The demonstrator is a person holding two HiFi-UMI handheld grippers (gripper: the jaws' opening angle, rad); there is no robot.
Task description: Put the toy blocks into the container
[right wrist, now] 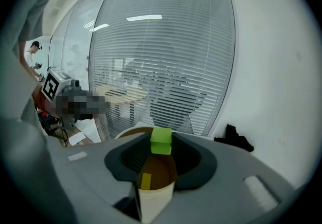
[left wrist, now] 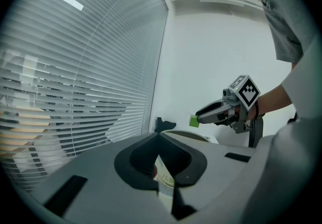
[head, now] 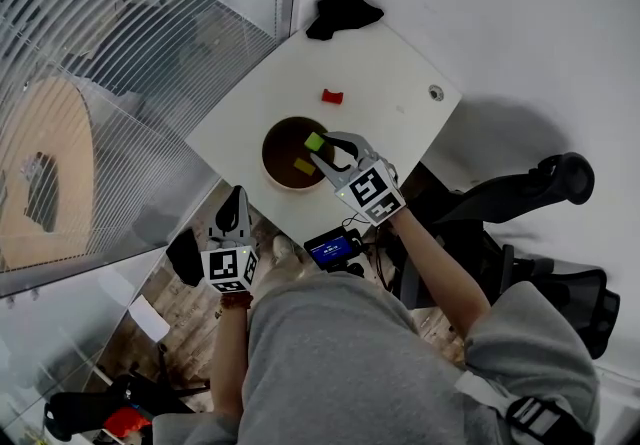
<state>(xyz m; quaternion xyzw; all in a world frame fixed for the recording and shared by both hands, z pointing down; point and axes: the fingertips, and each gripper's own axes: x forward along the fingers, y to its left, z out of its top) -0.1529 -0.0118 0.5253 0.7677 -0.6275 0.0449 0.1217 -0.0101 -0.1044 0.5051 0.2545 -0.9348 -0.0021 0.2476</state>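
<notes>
Green block (right wrist: 161, 141) pinched in part-open right gripper (head: 317, 144) above container (head: 265, 158); best centred over container, lowered, then released. Left gripper (head: 234, 205) closed, empty.

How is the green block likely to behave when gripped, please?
Probably rigid: the green block shows crisp edges between the right gripper's jaws. Likely light, being small. Flat faces suggest it won't roll in the container.
</notes>
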